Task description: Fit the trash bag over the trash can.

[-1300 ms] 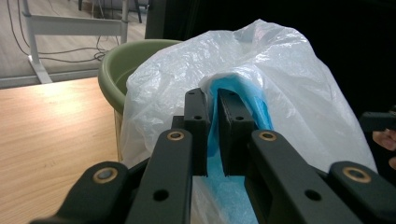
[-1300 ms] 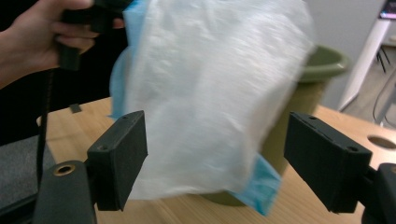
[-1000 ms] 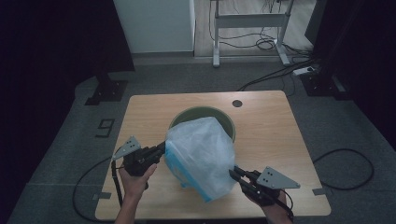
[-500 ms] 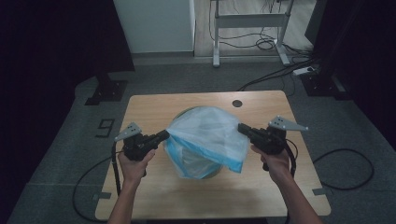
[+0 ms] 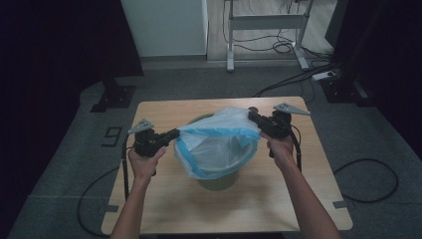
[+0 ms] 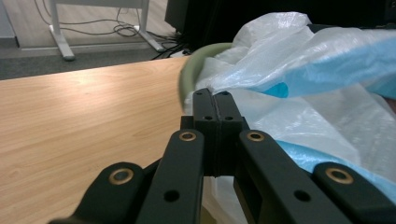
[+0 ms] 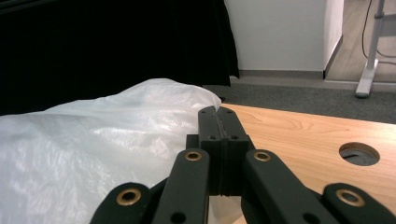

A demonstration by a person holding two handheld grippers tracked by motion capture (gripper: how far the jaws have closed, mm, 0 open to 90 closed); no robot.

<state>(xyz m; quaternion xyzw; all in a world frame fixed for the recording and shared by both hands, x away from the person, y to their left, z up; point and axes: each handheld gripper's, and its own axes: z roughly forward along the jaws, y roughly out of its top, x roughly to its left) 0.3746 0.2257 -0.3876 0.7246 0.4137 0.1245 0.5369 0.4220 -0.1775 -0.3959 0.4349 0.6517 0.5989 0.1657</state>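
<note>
green bin [image 5: 219, 181] mostly hidden (behind plastic bag [image 5: 219, 147])

The bag [image 5: 219, 144] is thin, crinkled plastic film, half see-through and faintly glossy, milky white with pale blue bands. The bin [image 5: 218, 180] beneath it looks like smooth, matt olive-green plastic. The worktop [image 5: 259, 204] is light wood-grain with a smooth, low-sheen finish. Each tool, left [image 5: 175, 133] and right [image 5: 250, 115], is matt black hard plastic with brass-coloured rivets. The floor [image 5: 59, 164] is grey, rough-looking carpet.
</note>
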